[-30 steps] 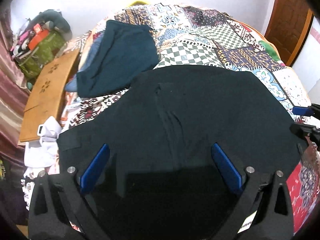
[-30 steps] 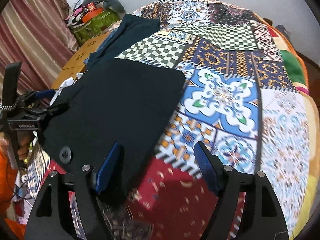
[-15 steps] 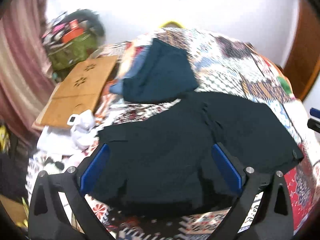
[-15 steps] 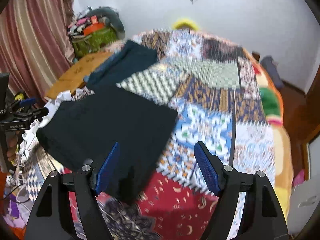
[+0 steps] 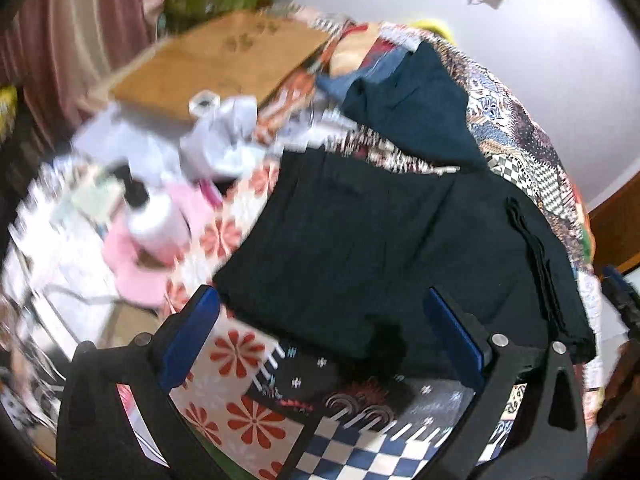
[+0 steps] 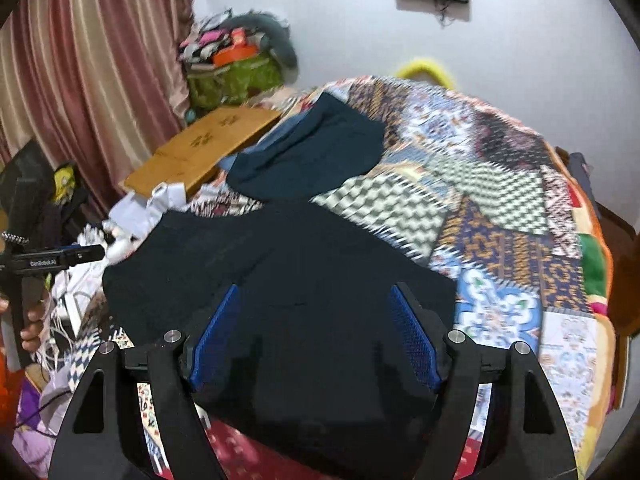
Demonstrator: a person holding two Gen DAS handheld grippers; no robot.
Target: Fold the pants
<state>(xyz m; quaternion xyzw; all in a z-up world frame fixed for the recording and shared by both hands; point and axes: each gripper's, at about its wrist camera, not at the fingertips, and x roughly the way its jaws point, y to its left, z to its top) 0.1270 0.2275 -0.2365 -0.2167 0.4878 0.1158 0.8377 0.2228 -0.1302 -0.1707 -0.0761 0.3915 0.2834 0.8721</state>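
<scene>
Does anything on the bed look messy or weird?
Yes. The black pants lie neatly folded on the patchwork quilt, but the bed's left edge is cluttered: crumpled white cloth, something pink and tangled white cables.

Open patchwork bedspread (image 6: 500, 200) right of the black pants (image 6: 280, 264); leftward, clutter (image 5: 152, 208) (bottle, cloths).

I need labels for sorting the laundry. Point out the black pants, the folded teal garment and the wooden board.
black pants (image 6: 280, 264): right wrist view, middle of the flat fabric.
folded teal garment (image 6: 316, 152): right wrist view, centre of its top layer.
wooden board (image 5: 224, 60): left wrist view, middle of its top face.
</scene>
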